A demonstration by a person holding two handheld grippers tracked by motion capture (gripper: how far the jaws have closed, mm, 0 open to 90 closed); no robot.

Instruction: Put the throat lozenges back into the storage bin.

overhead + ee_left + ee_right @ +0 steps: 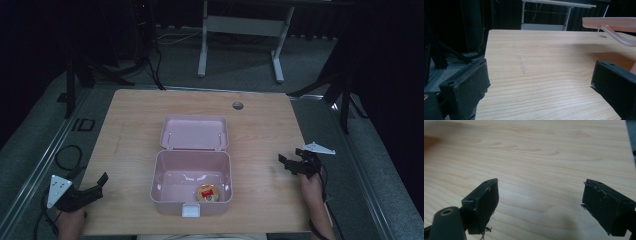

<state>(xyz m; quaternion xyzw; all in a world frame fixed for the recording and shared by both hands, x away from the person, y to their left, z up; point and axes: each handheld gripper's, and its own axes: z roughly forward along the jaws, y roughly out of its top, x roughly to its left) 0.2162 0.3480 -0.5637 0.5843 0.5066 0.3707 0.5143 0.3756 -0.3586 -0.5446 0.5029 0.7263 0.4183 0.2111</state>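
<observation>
table (135,115): light wood, carrying all items; its far edge has a small round hole (238,105) near the middle.

pink box (165,192): sits at the middle of the near edge, white latch (191,210) facing the person. its lid (195,132) is thrown fully back toward the far edge, so the interior is exposed. in the left gripper view the lid edge and a curved handle (621,38) show at upper right.

round item (207,193): a small yellow-and-red disc lying on the box floor, in the near right corner of the box. what it is exactly cannot be told at this size.

left gripper (97,186): at the near left corner of the table, well apart from the box, jaws spread wide and holding nothing.

right gripper (289,162): near the right edge, also apart from the box, jaws wide with nothing between them; bare wood lies below in the right gripper view.

assessment: the item is in the box and neither tool is engaged. judged from this, placing appears done; what is left is most likely swinging the lid forward and closing the latch. neither step is begun.
</observation>
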